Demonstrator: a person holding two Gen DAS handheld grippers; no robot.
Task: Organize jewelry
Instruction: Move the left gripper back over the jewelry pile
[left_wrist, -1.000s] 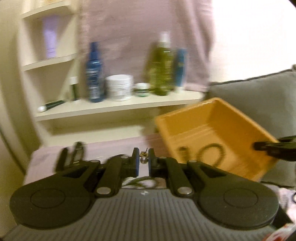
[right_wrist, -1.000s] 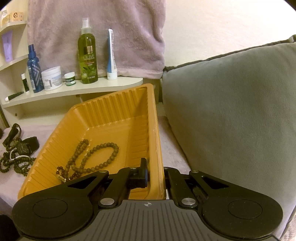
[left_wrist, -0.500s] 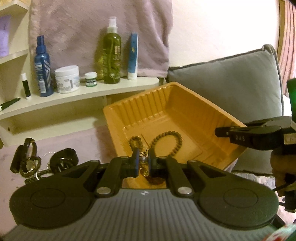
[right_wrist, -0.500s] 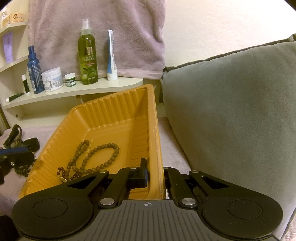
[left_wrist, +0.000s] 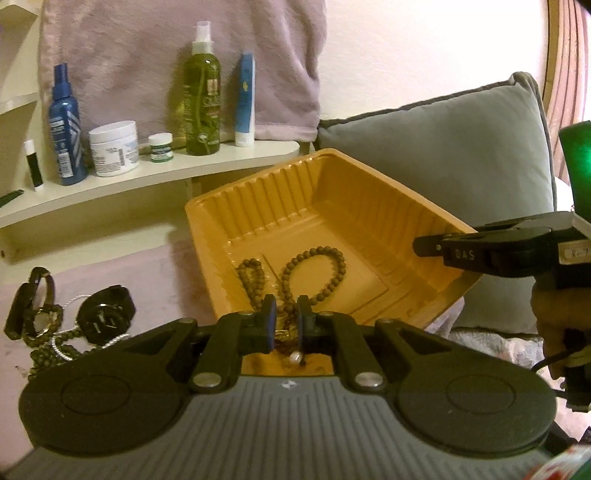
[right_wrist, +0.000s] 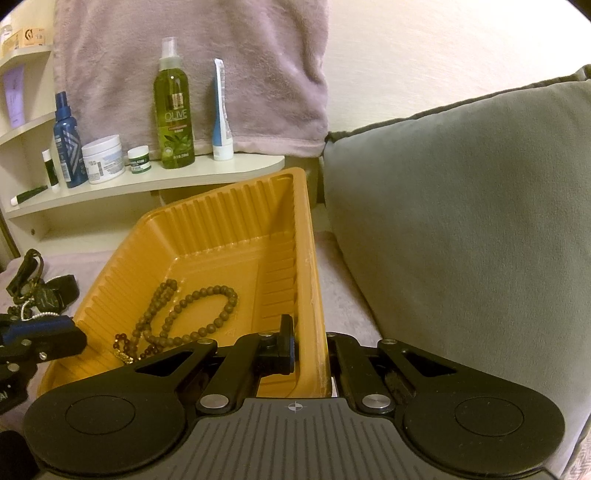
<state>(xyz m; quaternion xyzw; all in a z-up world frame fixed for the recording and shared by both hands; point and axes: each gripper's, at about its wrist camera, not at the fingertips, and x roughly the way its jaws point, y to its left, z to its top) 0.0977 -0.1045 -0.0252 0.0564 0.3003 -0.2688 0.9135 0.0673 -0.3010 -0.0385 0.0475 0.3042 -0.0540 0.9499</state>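
Swinging across from the shelf side, the left gripper (left_wrist: 283, 320) is now hanging over the near rim of the ribbed orange plastic tray (left_wrist: 369, 192), its fingers nearly together, pinching a thin chain with a pale bead (left_wrist: 295, 356), partly hidden behind them. Inside the tray a string of round brown beads (right_wrist: 192, 317) is lying looped. The right gripper (right_wrist: 310, 350) is staying clamped on the tray's side wall. More jewelry (left_wrist: 55, 325) is lying tangled on the pink cloth, hard to make out.
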